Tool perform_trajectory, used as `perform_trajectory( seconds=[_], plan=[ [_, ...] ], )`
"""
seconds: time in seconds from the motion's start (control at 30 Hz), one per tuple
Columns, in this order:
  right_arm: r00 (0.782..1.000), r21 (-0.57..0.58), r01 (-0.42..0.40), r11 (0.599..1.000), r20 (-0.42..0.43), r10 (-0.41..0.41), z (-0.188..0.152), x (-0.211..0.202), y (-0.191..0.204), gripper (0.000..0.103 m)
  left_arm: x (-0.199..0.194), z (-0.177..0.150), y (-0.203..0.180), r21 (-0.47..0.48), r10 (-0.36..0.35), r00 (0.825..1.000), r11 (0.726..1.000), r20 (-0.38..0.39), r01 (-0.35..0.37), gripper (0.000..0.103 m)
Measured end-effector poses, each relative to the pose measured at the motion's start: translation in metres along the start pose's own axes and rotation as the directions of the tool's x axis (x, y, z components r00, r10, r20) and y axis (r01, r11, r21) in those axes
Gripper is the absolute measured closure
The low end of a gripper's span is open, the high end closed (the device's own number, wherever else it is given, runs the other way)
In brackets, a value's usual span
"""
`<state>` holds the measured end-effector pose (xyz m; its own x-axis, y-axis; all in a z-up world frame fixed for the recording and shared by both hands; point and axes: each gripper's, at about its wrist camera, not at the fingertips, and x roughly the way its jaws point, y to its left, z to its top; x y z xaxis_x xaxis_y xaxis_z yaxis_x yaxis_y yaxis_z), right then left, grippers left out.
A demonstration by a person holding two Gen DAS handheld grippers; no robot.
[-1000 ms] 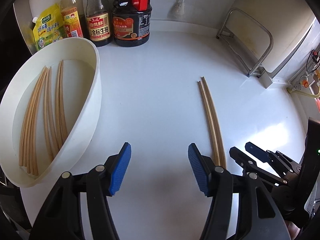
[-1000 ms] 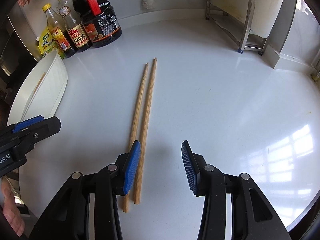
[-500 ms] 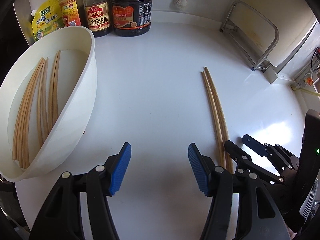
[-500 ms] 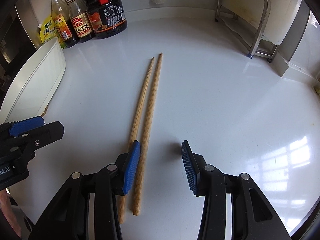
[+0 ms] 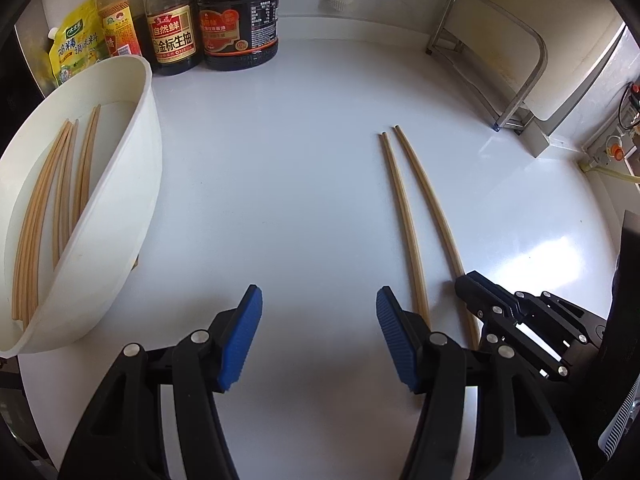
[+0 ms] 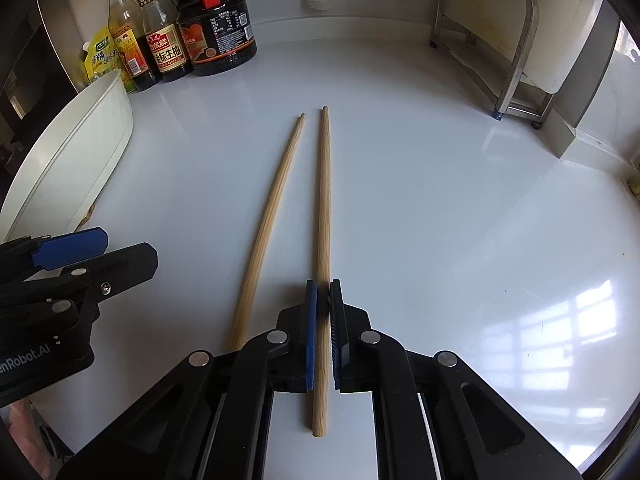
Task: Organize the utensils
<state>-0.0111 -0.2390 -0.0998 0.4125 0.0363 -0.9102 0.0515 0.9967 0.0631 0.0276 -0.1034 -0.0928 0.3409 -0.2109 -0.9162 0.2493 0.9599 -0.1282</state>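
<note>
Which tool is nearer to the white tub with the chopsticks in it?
Left. The left tool hovers open beside the white tub, just to its right. The right tool is farther off, shut on one chopstick on the counter.

Home kitchen: sauce bottles (image 5: 208, 20), countertop (image 5: 300, 180).
</note>
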Motion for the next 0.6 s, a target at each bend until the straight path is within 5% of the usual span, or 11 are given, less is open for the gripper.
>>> perform_trajectory(
  seconds=[0.6],
  plan=[
    [0.999, 0.107, 0.051, 0.993, -0.007, -0.05, -0.03, -0.021, -0.074, 0.097, 0.026, 0.003, -0.045, 0.036, 0.0, 1.0, 0.999, -0.007, 0.0, 0.04]
  ],
)
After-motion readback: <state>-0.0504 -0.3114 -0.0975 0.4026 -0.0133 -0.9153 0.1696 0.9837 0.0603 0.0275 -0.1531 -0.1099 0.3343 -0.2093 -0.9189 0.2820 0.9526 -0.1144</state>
